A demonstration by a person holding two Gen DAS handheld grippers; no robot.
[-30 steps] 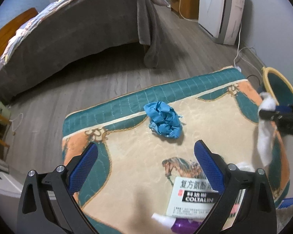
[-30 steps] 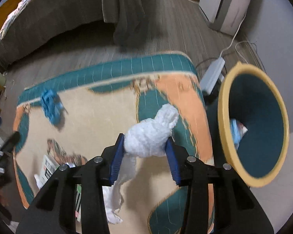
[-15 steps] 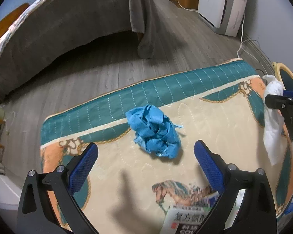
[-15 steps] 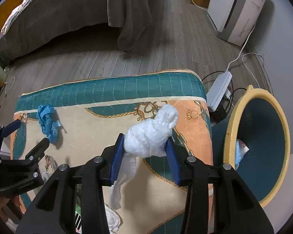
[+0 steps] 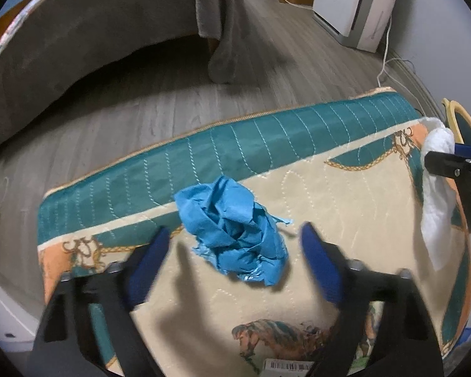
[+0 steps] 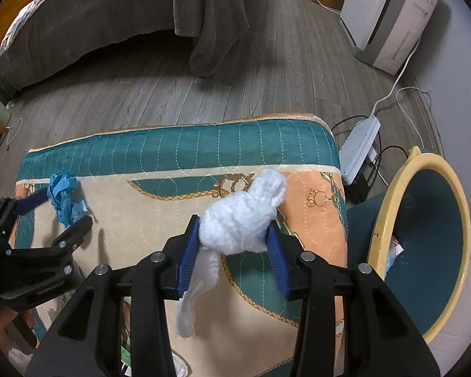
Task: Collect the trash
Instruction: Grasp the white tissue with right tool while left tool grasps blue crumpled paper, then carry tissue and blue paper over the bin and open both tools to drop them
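A crumpled blue paper wad (image 5: 235, 232) lies on the quilted table cover (image 5: 345, 207) near its far edge. My left gripper (image 5: 234, 245) is open, its blue fingers on either side of the wad, apart from it. My right gripper (image 6: 234, 235) is shut on a white tissue (image 6: 241, 216) and holds it above the table's right end; a tail of tissue hangs down. The tissue also shows in the left wrist view (image 5: 436, 194). A teal bin with a yellow rim (image 6: 424, 238) stands to the right of the table, with some trash inside.
A white power strip (image 6: 359, 147) with cables lies on the wood floor beyond the bin. A bed with a grey blanket (image 6: 110, 15) stands behind. A white appliance (image 6: 389, 15) is at the back right. A printed box (image 5: 285, 366) lies at the table's near edge.
My left gripper has moved forward to the blue wad, which now lies between its fingers. My right gripper still holds the tissue and has shifted slightly, staying left of the bin.
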